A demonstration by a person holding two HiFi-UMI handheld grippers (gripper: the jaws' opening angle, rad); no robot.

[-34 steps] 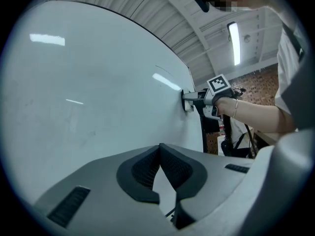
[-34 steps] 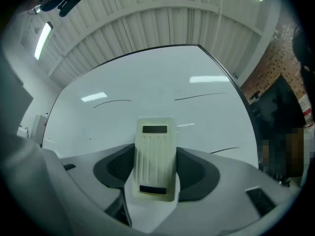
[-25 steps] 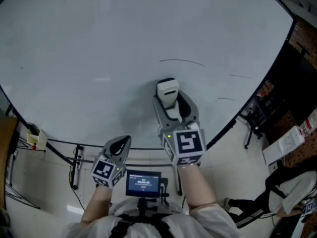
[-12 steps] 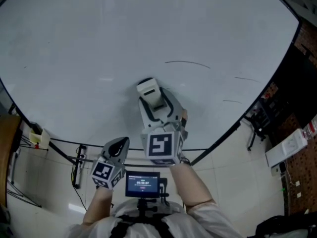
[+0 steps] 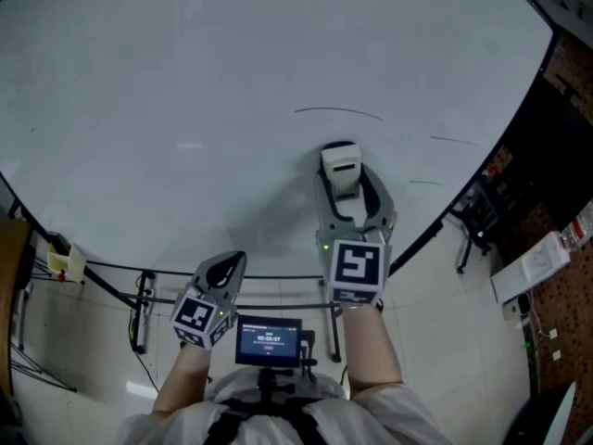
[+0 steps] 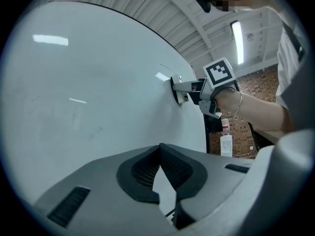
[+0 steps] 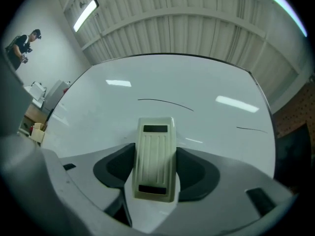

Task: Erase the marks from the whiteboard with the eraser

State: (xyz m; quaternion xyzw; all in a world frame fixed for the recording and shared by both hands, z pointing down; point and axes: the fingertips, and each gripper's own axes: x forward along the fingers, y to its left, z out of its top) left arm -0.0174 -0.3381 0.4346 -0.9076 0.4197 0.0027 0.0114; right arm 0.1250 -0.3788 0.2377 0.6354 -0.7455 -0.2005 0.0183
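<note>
A large whiteboard [image 5: 185, 82] fills the head view. My right gripper [image 5: 341, 197] is shut on a cream ribbed eraser [image 5: 340, 171], pressed flat against the board. A thin curved black mark [image 5: 338, 111] lies just above the eraser, and two short marks [image 5: 454, 141] sit to the right. In the right gripper view the eraser [image 7: 156, 156] sits between the jaws below the curved mark [image 7: 165, 103]. My left gripper [image 5: 222, 269] hangs below the board's lower edge, its jaws closed with nothing between them. The left gripper view shows the right gripper and eraser [image 6: 178, 88] against the board.
A small display screen [image 5: 269, 343] is mounted at the person's chest. The board's dark stand legs [image 5: 139, 313] reach the tiled floor. A brick wall and black equipment [image 5: 505, 202] stand at the right. A person [image 7: 22, 45] stands far off at the left.
My right gripper swept the eraser left across the board half a second ago, then back right and slightly up to just under the curved mark. The left gripper stayed put.
</note>
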